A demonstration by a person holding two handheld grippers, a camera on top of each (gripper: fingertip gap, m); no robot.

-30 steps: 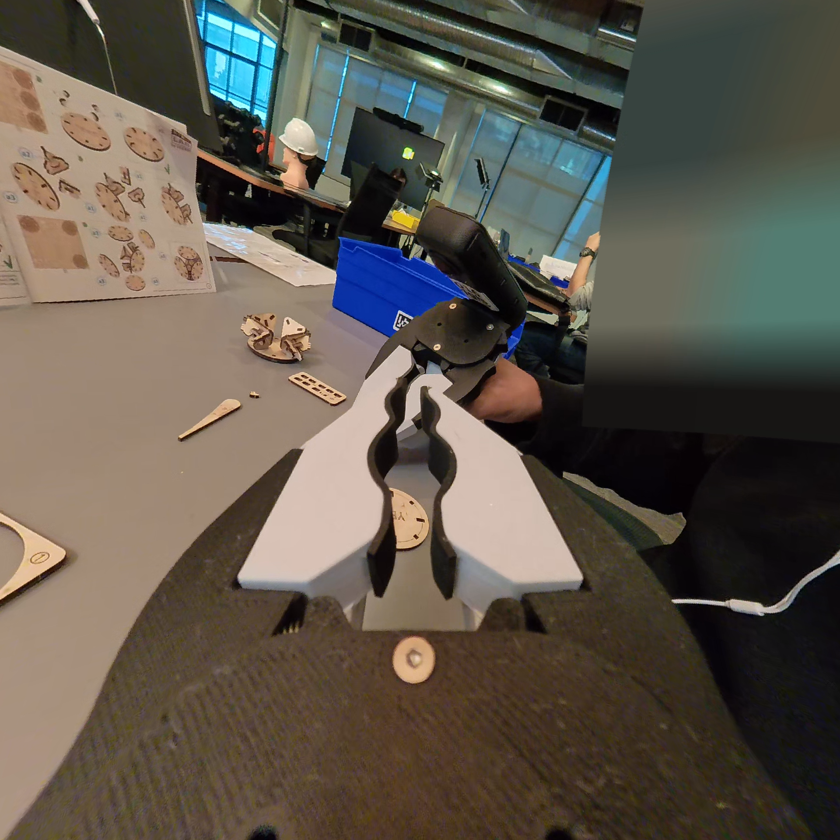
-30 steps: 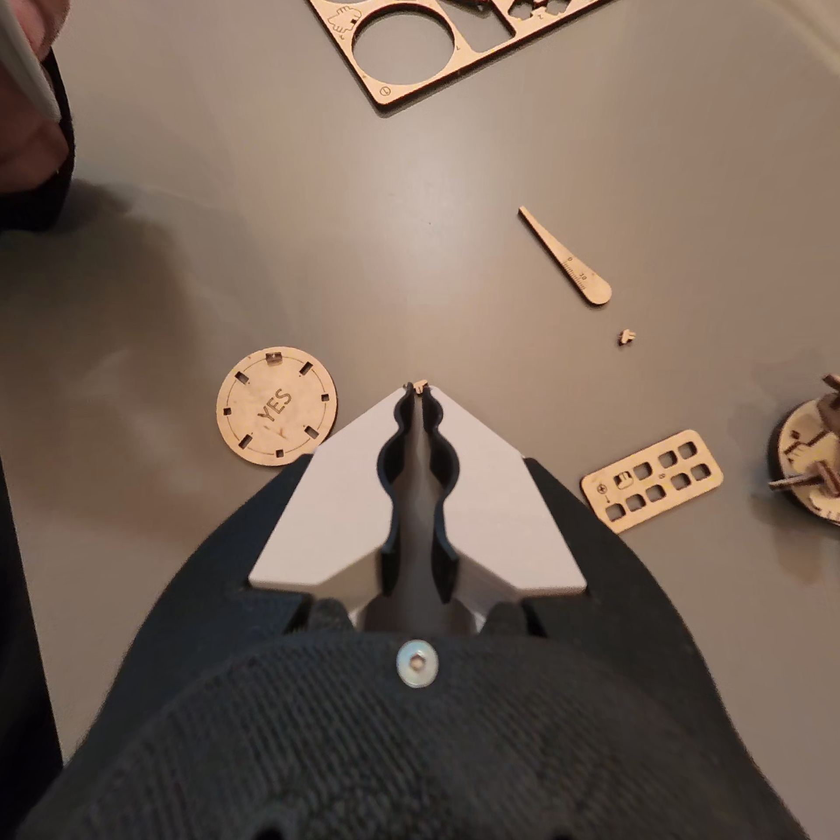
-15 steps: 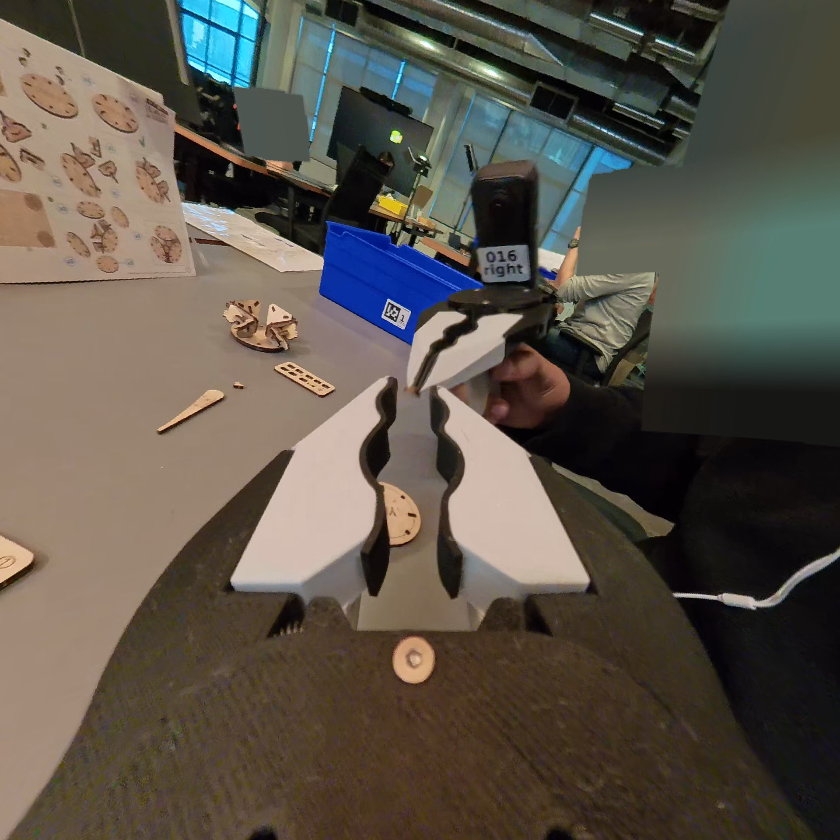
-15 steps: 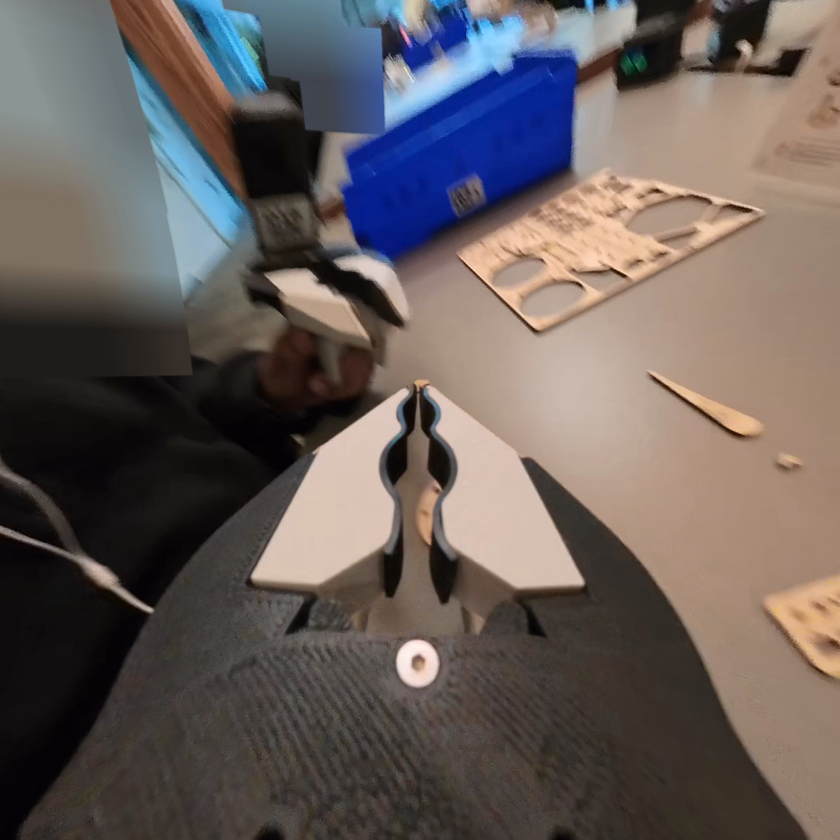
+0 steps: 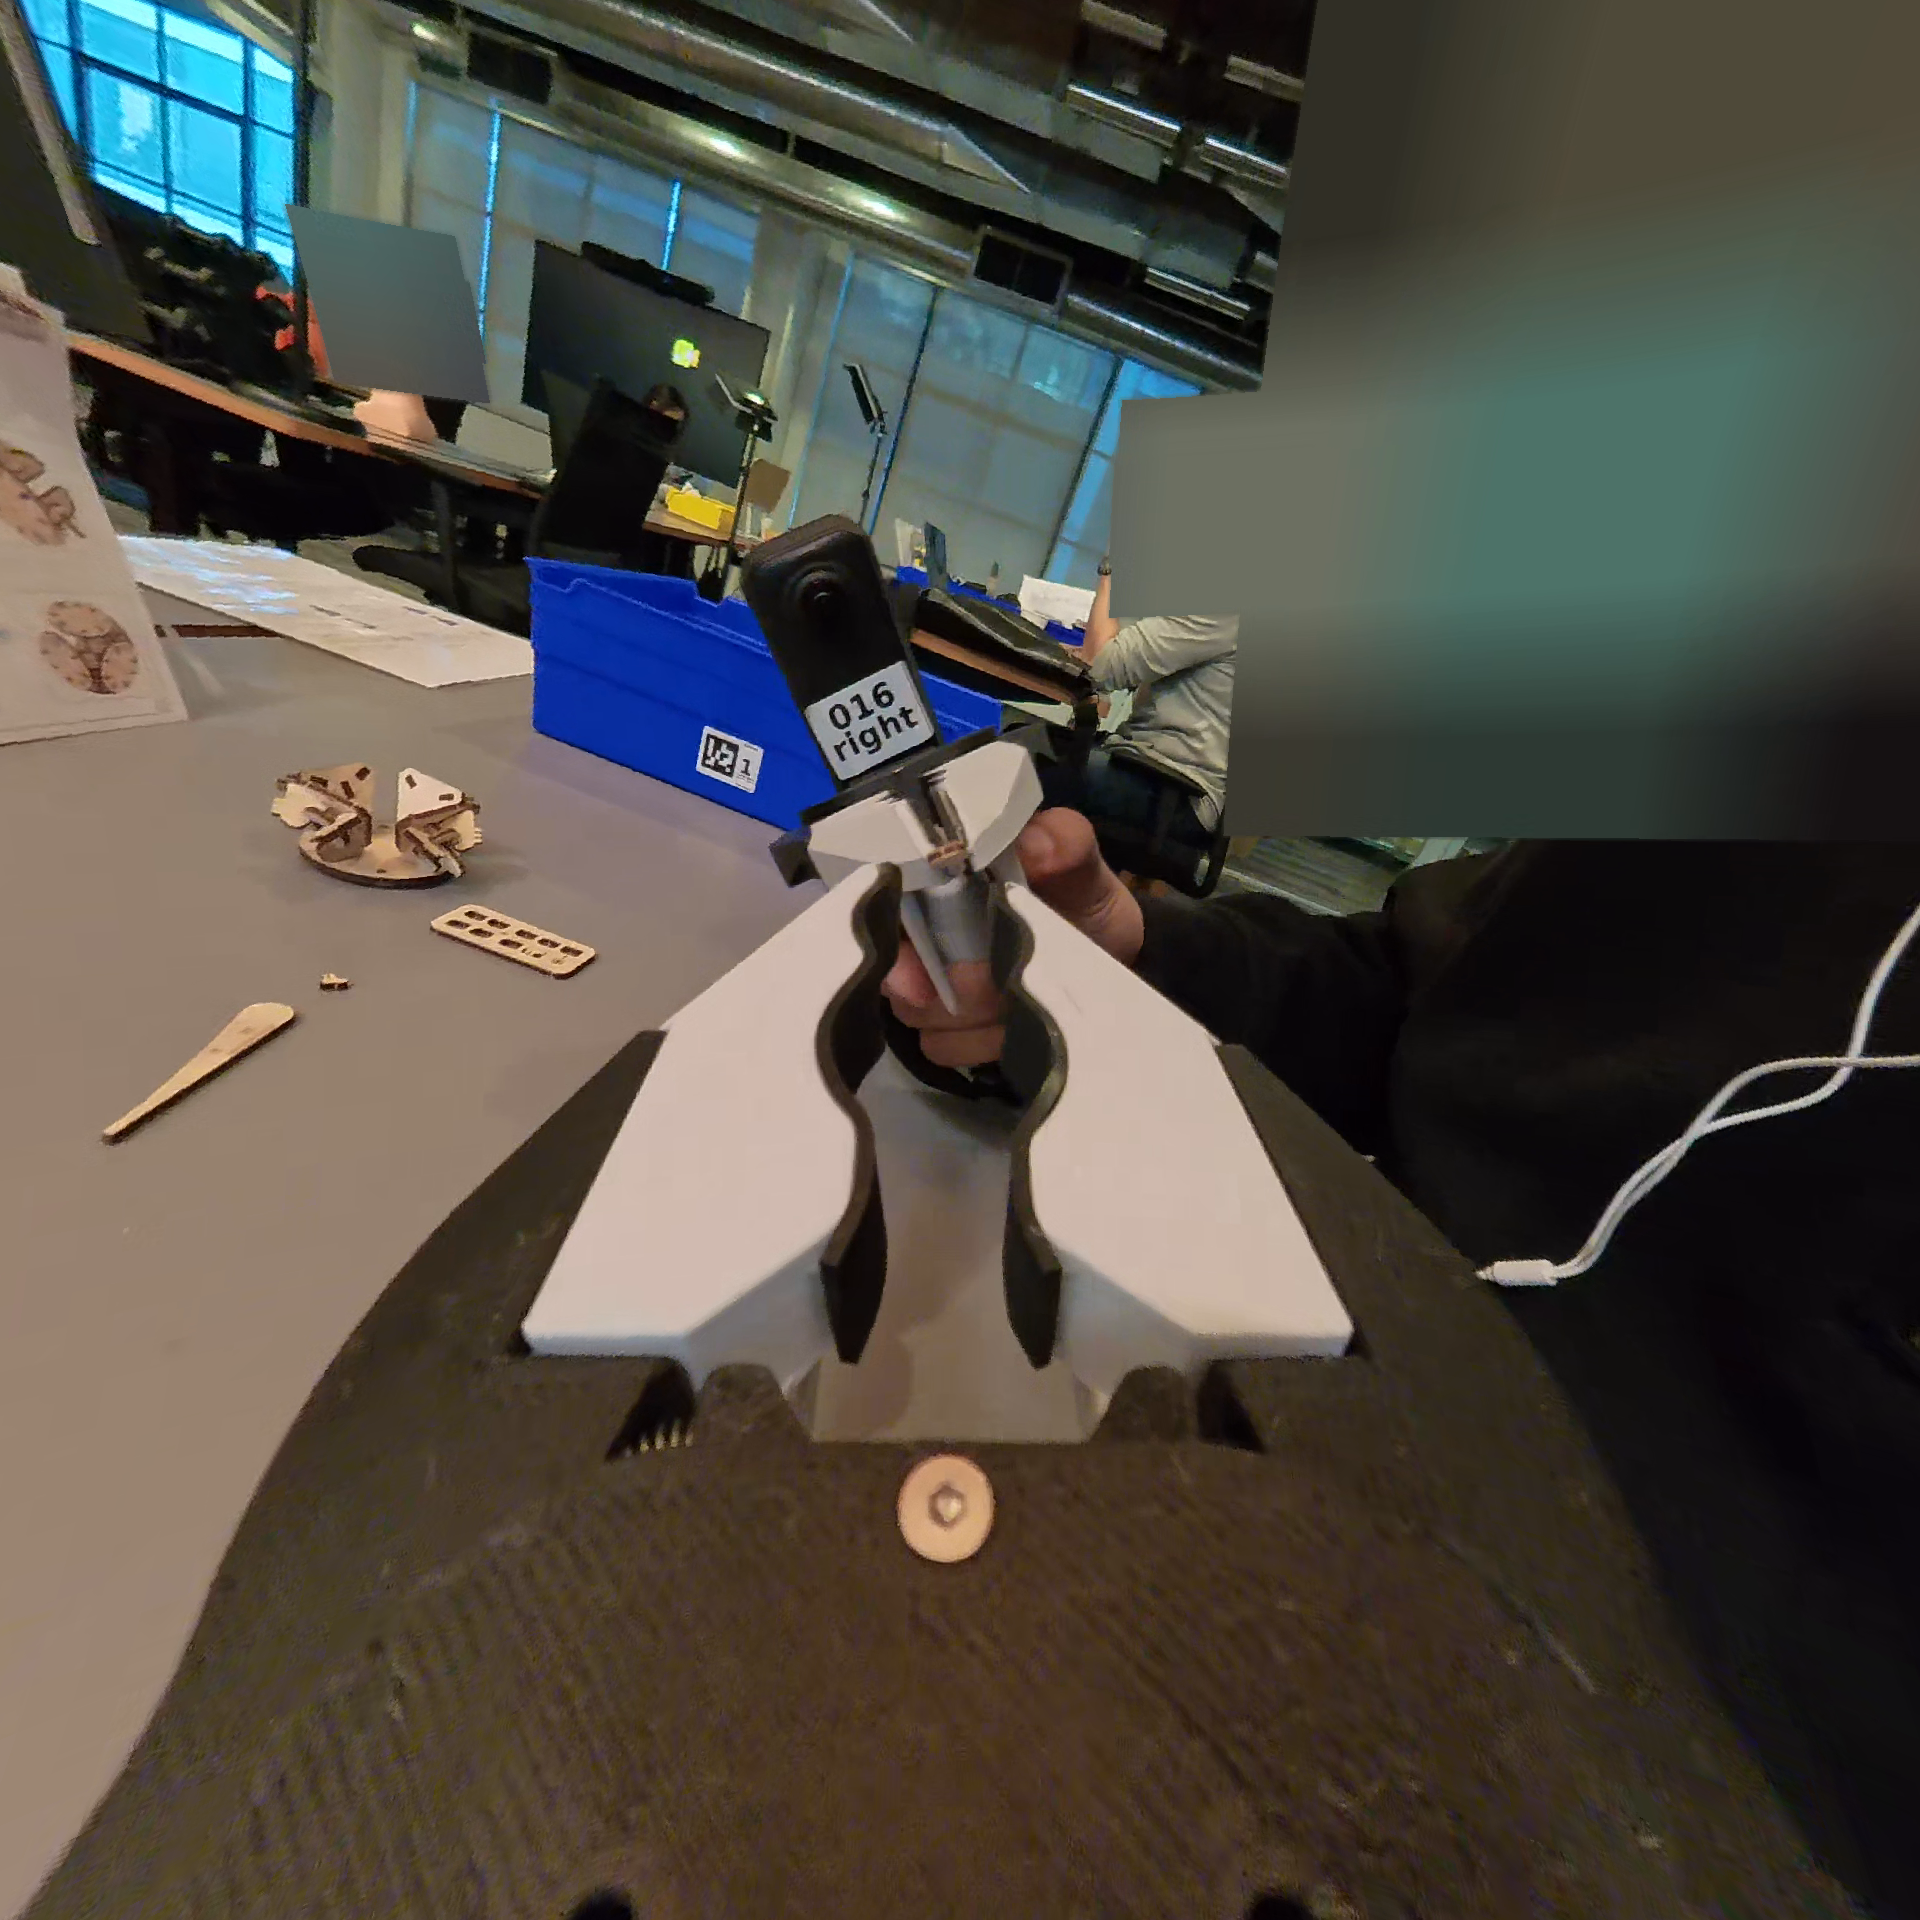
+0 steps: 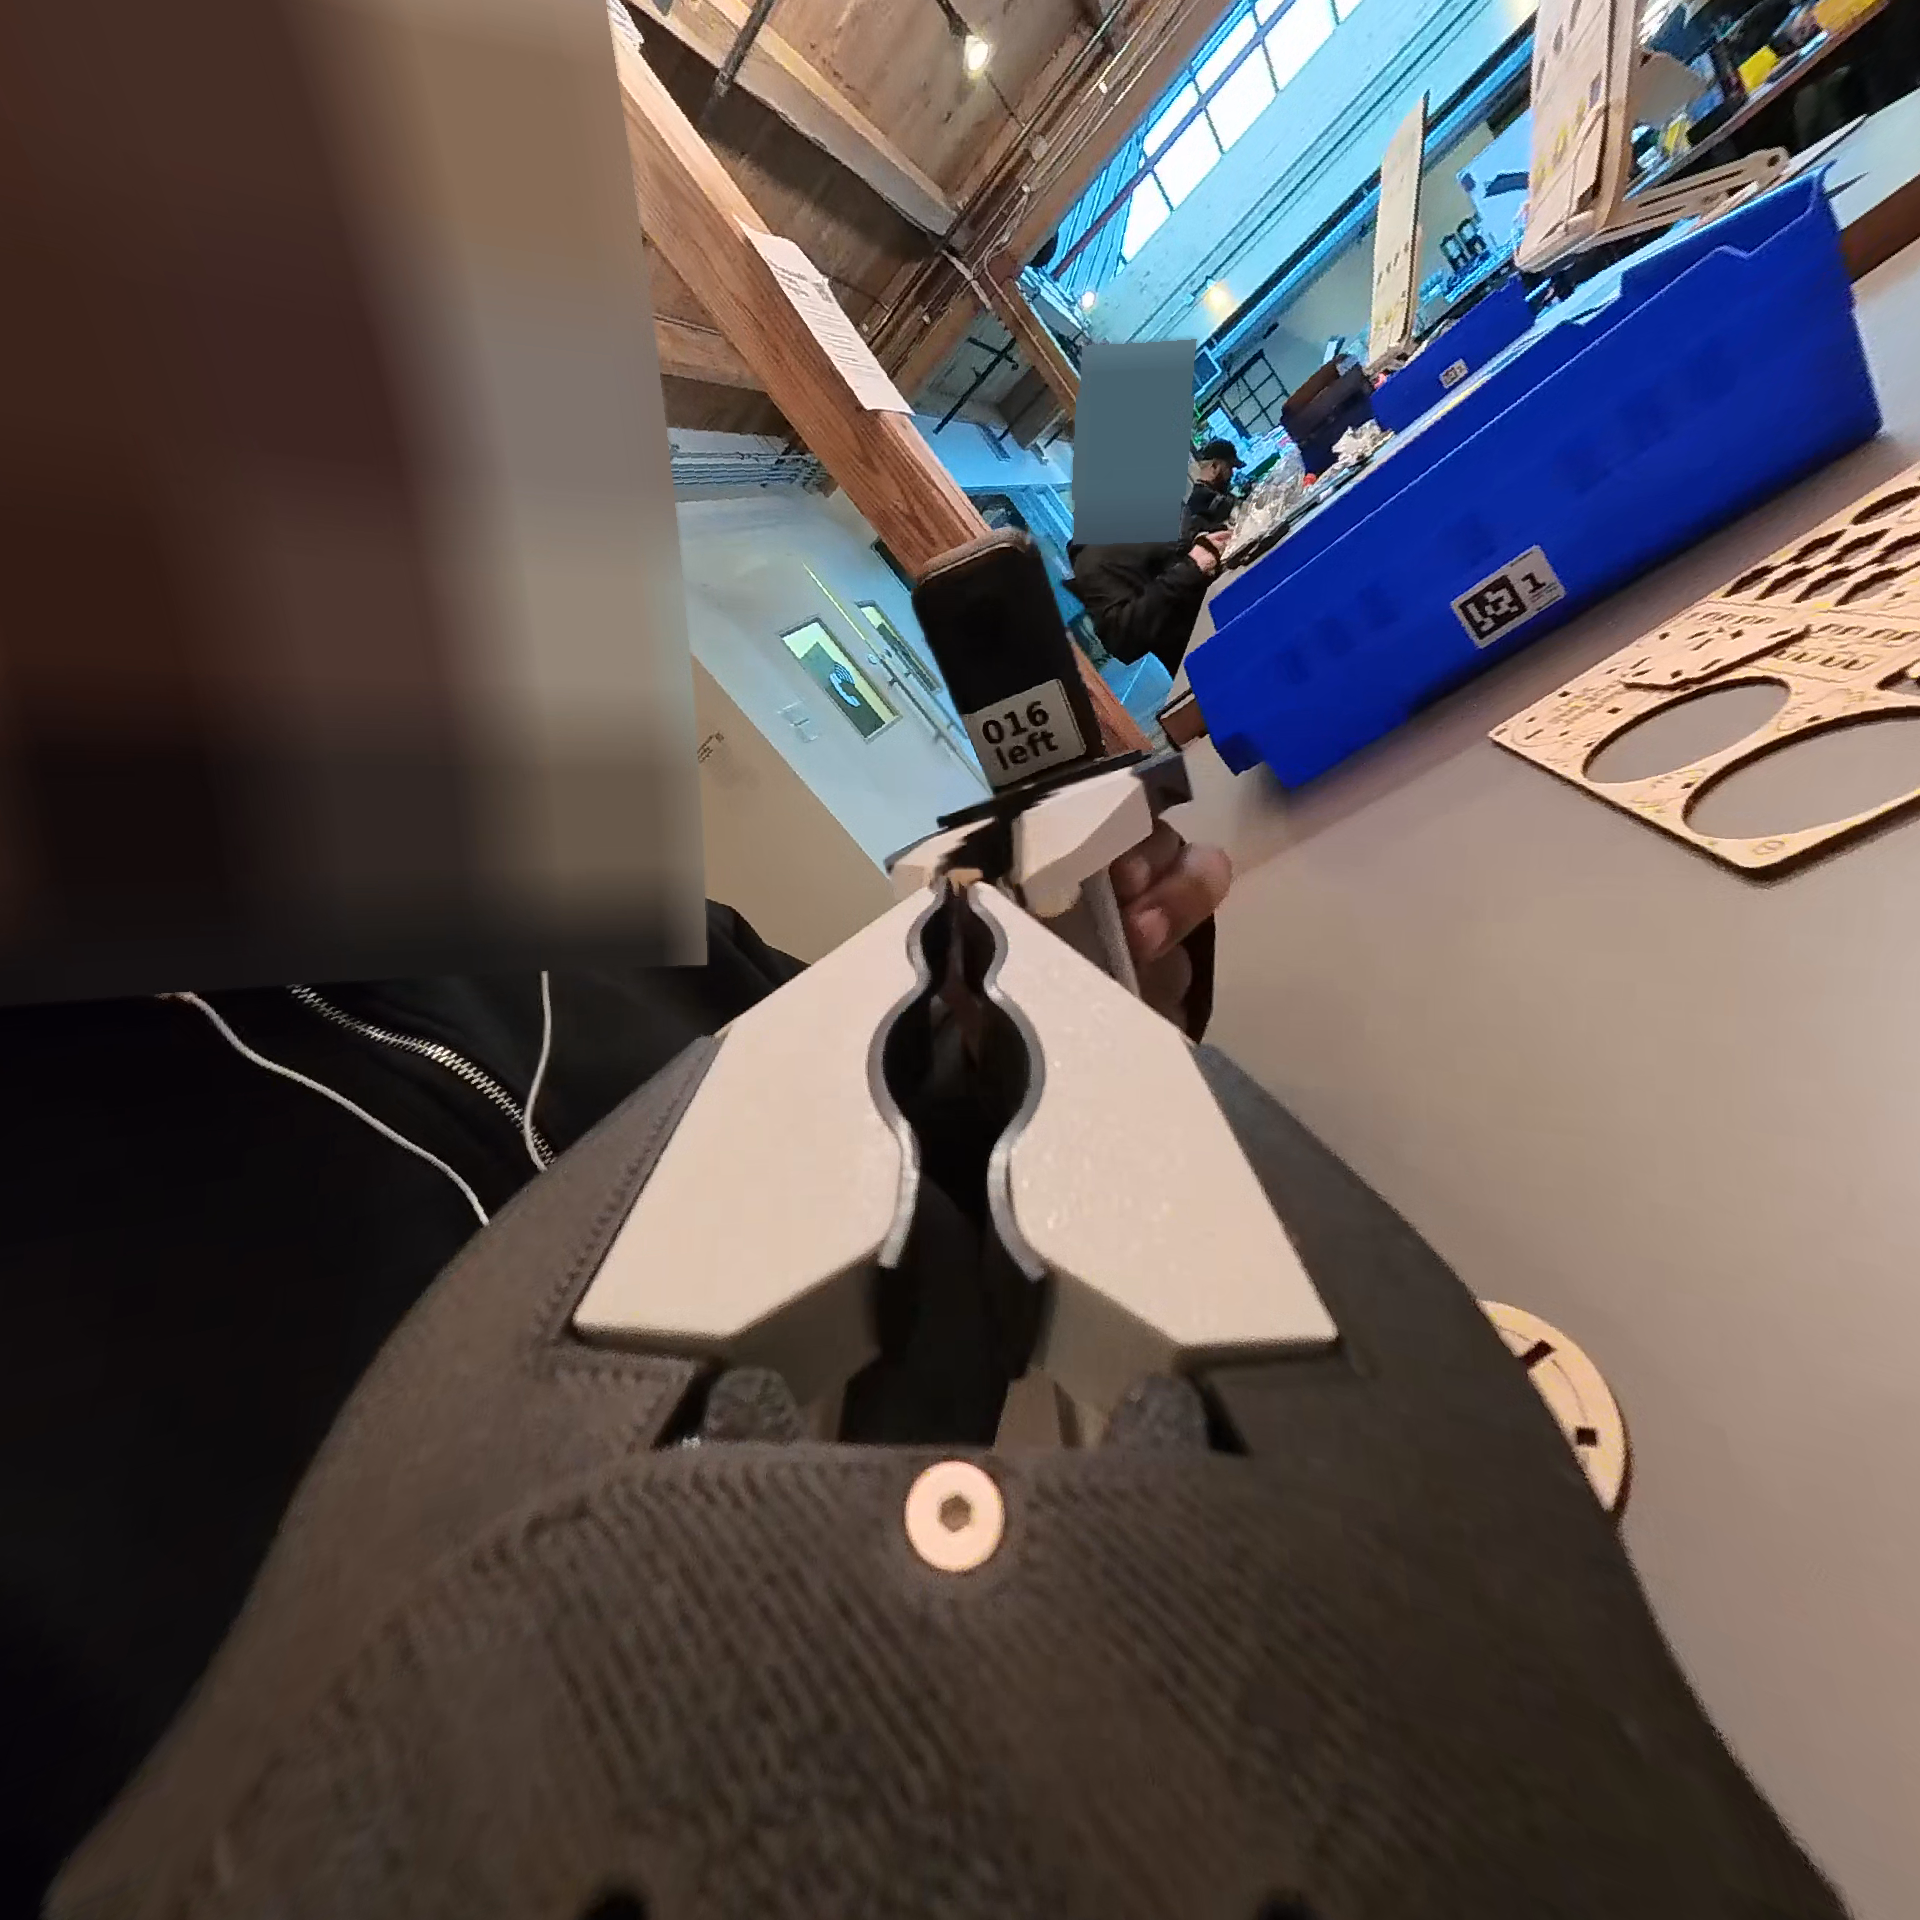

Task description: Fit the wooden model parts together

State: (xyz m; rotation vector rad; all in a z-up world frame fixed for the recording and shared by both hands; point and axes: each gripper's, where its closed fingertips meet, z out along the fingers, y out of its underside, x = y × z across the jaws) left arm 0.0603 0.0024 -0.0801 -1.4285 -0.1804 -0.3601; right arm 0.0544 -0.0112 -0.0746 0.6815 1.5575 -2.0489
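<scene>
your right gripper [image 5: 943,847] has its fingers closed down on a tiny wooden peg [image 5: 945,852], which shows only as a pale sliver at the very tips. your left gripper [image 5: 940,883] faces it head-on with its fingers [image 5: 868,935] parted a little and nothing between them; the two sets of tips are almost touching in mid-air, well above the counter [image 5: 312,1195].

the peg is the weak point. so little of it sticks out beyond the right fingers that if your left fingers close off-centre, they can land on the right gripper's white tips instead of the wood, and the peg gets knocked sideways or squeezed out. if you let go on the right before the left has truly pressed on it, it drops to the counter below the fingers or into your lap, where a piece that small is hard to find.

both grippers are hand-held and tilted toward each other, so a small wobble can make the tips collide and flick the peg away. from the right wrist view the peg is barely visible between the closed fingers [image 6: 997,914], so you cannot judge alignment well from there.

the wooden disc [image 6: 1558,1392] lies on the counter, below and to the right of the right fingers, well apart from the peg.
</scene>
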